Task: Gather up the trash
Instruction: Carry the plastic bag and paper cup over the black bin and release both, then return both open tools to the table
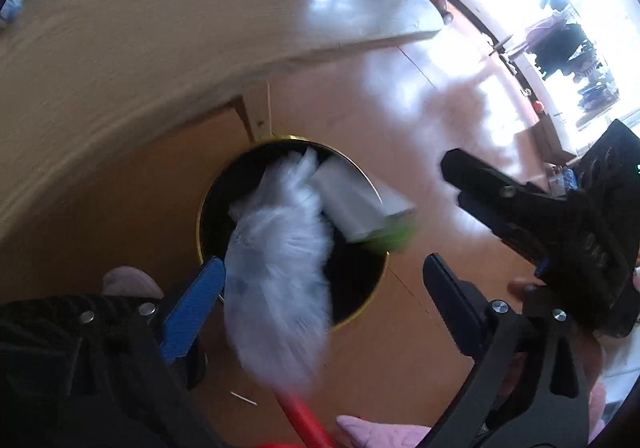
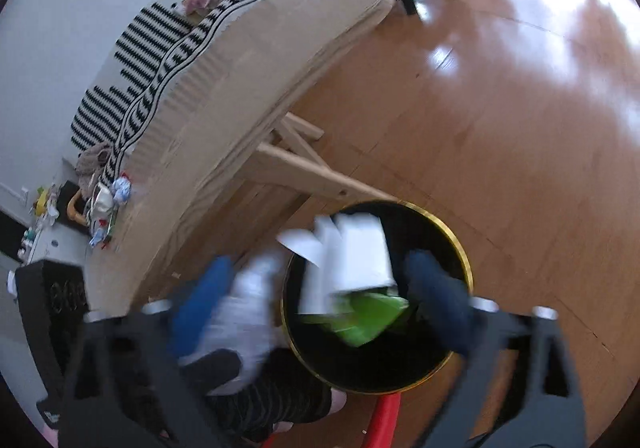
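Two handheld grippers hang over a round black bin (image 1: 352, 304) with a thin gold rim, standing on a glossy wooden floor (image 2: 500, 108) just beside the leg of a pale wooden table (image 1: 120, 48). The left gripper (image 1: 324, 280) has its jaws spread wide, one finger blue and one black, and a blurred clear plastic bag (image 1: 276, 248) lies between them without either pad pressing on it; the bag's upper end reaches into the bin's mouth while its lower end trails over the near rim. The right gripper (image 2: 320, 300) is also wide apart, with a white and green carton (image 2: 352, 280) blurred between its fingers, over the dark mouth of the bin (no pad touches it). In the left view the carton overhangs the bin's far rim. The table edge curves close along one side of the bin, and a red bar (image 2: 380, 420) lies near its rim. Away from the table the floor lies open and bright. A striped cloth (image 2: 132, 88) and small scraps (image 2: 108, 208) rest at the table's far edge.
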`<action>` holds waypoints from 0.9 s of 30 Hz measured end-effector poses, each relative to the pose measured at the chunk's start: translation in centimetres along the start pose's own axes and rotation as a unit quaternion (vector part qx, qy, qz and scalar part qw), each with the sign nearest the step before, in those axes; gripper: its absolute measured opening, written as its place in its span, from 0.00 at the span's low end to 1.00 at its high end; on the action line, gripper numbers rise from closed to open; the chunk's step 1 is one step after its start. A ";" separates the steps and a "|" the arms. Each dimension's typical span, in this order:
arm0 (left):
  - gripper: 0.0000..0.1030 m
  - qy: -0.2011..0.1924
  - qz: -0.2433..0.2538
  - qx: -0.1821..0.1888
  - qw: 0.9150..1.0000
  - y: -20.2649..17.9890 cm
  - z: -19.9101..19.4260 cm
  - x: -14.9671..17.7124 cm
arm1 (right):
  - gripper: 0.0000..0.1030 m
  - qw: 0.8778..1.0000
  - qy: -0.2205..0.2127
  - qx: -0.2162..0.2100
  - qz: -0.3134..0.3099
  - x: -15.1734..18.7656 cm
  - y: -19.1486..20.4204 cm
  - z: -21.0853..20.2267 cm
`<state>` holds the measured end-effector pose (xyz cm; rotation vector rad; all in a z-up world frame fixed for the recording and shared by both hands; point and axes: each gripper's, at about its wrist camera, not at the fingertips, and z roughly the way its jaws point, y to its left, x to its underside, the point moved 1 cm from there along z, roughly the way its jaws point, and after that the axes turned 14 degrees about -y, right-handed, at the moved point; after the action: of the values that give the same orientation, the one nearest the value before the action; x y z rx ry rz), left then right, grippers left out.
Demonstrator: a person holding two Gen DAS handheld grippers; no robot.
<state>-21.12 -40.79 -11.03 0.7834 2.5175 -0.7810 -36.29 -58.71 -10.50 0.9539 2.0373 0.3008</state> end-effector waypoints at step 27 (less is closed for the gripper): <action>0.94 -0.221 -0.126 -0.273 0.928 30.7 -24.1 -10.9 | 0.93 0.941 -0.049 -0.104 -0.319 -2.0 28.2 9.5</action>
<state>1.32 -9.28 1.00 0.0799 2.2593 -0.2490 -13.59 -42.12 -0.58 0.1471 2.0516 0.1063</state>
